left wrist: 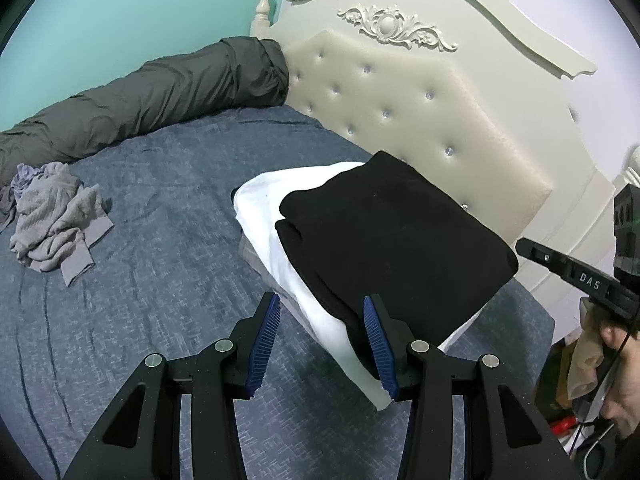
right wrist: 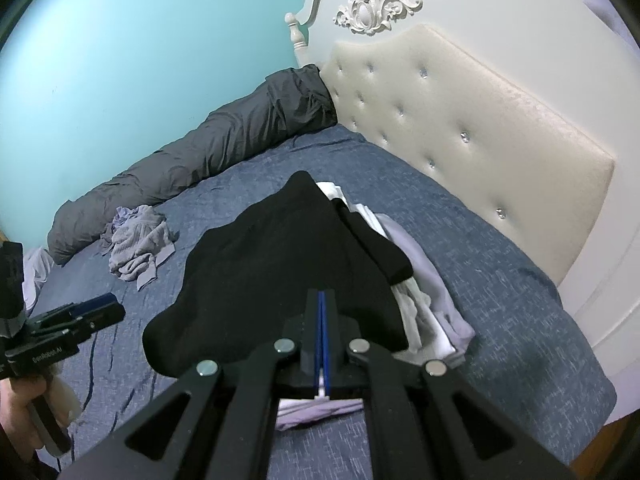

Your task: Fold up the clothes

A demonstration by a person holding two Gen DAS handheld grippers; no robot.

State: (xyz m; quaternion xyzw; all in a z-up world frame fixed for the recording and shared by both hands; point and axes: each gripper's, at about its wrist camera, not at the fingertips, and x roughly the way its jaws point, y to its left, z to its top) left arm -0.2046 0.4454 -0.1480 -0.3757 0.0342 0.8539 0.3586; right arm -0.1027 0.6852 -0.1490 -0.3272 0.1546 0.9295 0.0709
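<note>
A blue bed [left wrist: 168,248] fills both views, with a grey rolled duvet [left wrist: 152,96] along the wall. Near the headboard [left wrist: 420,92], a folded black garment [left wrist: 392,232] tops a stack of white clothes [left wrist: 264,204]. A crumpled grey sweater [left wrist: 56,220] lies well apart. The left gripper [left wrist: 320,344] hovers with fingers apart; the right gripper [right wrist: 322,332] has its fingers pressed together, empty.

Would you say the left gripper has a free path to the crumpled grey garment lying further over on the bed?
Probably yes. The left gripper is open and empty, and only bare blue bedspread lies between it and the crumpled grey garment. The folded stack sits off to the other side.
</note>
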